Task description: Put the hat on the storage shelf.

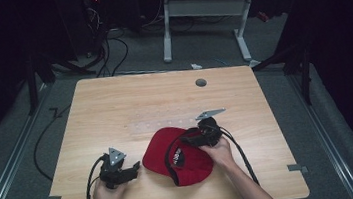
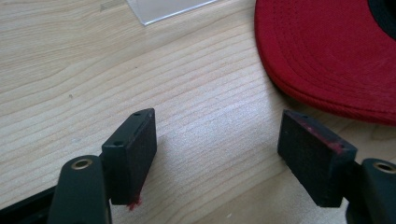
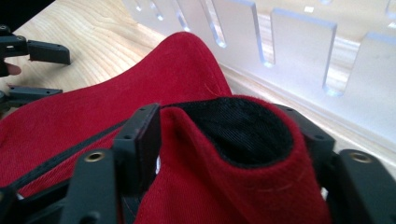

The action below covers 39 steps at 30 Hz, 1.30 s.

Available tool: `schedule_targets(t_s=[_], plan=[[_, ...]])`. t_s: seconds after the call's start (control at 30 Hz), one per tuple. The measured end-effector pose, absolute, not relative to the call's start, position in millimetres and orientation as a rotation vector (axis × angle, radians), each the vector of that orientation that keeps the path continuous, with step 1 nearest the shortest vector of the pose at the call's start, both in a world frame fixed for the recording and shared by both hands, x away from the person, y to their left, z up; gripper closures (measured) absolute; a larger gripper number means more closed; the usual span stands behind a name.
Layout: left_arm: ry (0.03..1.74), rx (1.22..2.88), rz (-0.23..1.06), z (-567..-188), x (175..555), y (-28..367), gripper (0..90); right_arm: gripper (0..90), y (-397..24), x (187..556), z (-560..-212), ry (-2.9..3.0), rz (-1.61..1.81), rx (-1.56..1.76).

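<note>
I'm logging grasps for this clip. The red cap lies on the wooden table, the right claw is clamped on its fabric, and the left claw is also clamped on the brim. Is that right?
Not quite. The left claw is open and holds nothing; the left gripper view shows bare table between its jaws, with the brim off to one side. The rest stands: the red cap lies on the wooden table and the right claw is clamped on its fabric.

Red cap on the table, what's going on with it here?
A person works at a wooden table with a gripper in each hand. The right gripper has pinched a fold of the red cap, black lining showing between its jaws. The left gripper is open and holds nothing, low over the table just beside the cap's brim.
</note>
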<state>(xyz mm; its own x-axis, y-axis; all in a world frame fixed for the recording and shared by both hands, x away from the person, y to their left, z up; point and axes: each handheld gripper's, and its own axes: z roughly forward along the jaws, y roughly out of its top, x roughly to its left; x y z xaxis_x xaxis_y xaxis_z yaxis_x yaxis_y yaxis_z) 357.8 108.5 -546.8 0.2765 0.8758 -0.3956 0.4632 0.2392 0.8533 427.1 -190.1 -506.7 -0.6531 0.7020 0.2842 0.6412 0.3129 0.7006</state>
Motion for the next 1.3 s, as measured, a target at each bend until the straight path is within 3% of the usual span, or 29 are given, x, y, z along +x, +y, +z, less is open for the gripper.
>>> schedule_targets(t_s=[0.17, 0.4, 0.53, 1.3], plan=[[1.355, 1.393, 0.452, -547, 358, 108, 28.5, 48.5, -194, 427, -509, 2.508, 1.265, 1.288], [1.355, 1.395, 0.453, -547, 358, 109, 28.4, 73.8, -203, 417, -507, 2.536, 1.317, 1.228], [1.354, 1.395, 0.453, -547, 358, 109, 28.4, 79.9, -203, 410, -501, 2.553, 1.312, 1.199], [1.355, 1.394, 0.455, -547, 358, 108, 28.4, 82.8, -222, 385, -464, 2.434, 1.407, 1.301]])
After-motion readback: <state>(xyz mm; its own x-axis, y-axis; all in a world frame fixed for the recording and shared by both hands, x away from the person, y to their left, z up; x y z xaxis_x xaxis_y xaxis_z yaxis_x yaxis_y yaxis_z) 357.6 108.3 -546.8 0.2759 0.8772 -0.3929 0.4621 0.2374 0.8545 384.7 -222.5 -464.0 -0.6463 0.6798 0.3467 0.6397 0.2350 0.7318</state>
